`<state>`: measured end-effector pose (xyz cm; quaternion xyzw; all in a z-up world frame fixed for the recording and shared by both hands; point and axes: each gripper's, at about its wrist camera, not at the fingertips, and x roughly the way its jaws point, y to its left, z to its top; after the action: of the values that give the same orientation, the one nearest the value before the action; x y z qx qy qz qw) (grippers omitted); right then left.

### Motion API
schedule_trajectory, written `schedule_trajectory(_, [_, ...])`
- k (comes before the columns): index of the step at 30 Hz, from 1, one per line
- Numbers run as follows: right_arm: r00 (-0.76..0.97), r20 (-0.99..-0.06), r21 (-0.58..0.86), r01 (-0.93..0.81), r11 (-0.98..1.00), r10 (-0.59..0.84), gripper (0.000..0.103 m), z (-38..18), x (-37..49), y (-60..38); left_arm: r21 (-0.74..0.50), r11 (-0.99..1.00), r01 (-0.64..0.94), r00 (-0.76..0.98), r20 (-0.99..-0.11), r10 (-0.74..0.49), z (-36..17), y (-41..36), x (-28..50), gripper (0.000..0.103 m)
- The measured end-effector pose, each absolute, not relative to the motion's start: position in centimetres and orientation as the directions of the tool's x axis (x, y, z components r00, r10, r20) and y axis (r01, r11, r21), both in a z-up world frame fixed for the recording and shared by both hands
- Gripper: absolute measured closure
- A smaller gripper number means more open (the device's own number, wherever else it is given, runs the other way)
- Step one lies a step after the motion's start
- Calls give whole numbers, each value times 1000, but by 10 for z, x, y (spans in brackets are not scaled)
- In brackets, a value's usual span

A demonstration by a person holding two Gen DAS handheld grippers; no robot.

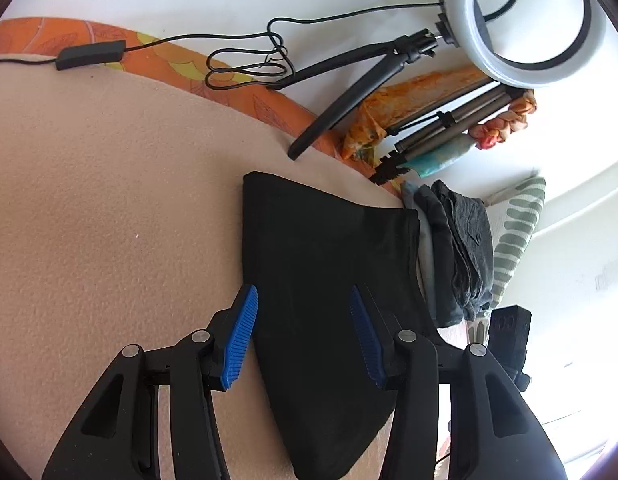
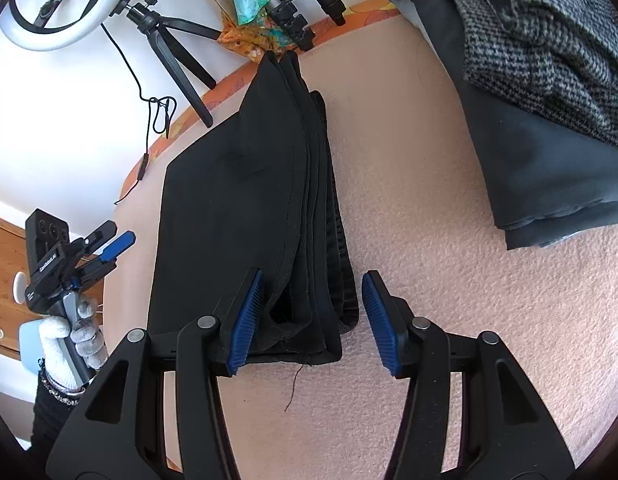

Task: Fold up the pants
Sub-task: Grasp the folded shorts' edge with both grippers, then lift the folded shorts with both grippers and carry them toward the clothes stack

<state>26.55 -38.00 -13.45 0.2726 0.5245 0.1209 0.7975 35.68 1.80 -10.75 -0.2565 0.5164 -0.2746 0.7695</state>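
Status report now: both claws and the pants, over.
Left claw open, over pants. Right claw open, astride the folded pants' edge. Clothes pile sits beside pants.

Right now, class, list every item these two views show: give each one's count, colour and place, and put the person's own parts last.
Folded black fabric pants: one, black, on the blanket, in several layers.
Pinkish fleece blanket: one, covers the surface.
Stack of folded grey garments: one stack, greys, beside the pants.
White ring light on black mini tripod: one, on the white surface beyond.
Grey folded tripod: one, near the orange border.
Left tongs: blue pads, open over the pants.
Right tongs: open around the pants' end.
Gloved hand: grey-white glove, holds the left tongs.
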Motion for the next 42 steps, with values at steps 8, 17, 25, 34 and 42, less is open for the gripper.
schedule_trajectory(8, [414,-723,643,113,757,553,49,-148,261,-391,-704,702,111,319,-644,-696,-131,14,386,56])
schedule_trajectory(17, [426,-687,674,73,735,588,41,-153,264,-387,-706,699,113,309,-644,-700,-143,9,404,56])
schedule_trajectory(25, [459,-657,686,36,726,598,52,-153,264,-380,-722,681,124,315,-622,-717,-145,0,420,56])
schedule_trajectory(34, [451,-650,695,30,718,611,67,-154,261,-361,-710,689,145,351,-614,-707,-143,-12,426,65])
schedule_trajectory(42, [466,-667,673,42,738,582,70,-149,255,-366,-640,753,153,420,-648,-635,-141,-18,423,97])
